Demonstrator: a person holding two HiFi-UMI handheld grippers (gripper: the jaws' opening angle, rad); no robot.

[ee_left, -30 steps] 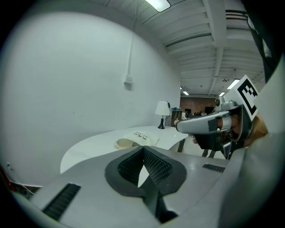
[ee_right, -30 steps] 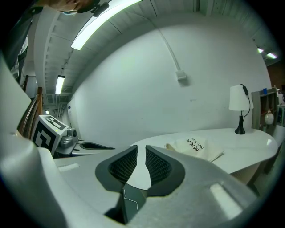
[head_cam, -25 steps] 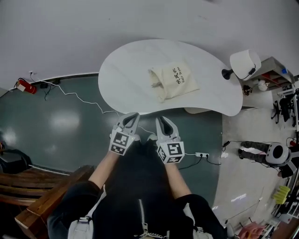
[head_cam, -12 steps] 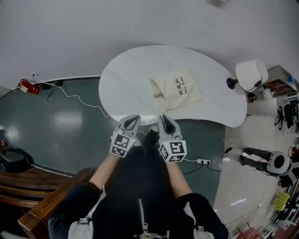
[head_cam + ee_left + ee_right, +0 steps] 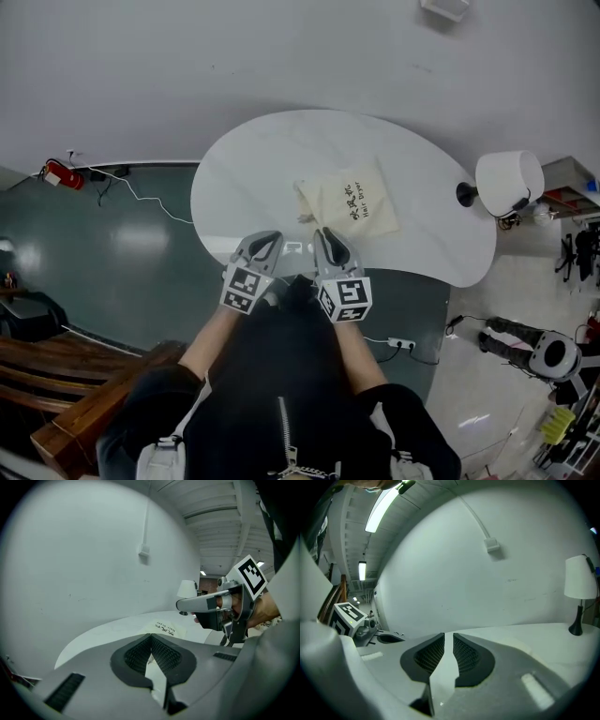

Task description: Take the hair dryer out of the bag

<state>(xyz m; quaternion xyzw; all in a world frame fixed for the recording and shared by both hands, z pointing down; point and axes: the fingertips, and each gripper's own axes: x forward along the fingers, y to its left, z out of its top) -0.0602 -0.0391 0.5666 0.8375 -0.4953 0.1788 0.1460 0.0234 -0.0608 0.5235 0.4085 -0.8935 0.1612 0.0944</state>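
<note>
Looking down on a white curved counter, carrying a cream printed bag right of centre, lying flat. Hovering at the counter's lower edge: left gripper clenched tight and empty, right gripper parted by a narrow slit, grasping nothing.

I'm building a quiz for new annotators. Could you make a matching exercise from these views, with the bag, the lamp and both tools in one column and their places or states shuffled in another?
1 bag
2 lamp
3 left tool
4 right tool

A jaws slightly apart, nothing between them
B lies flat on the table
C jaws together
D stands upright at the table's right end

Pairs: 1-B, 2-D, 3-C, 4-A
</note>
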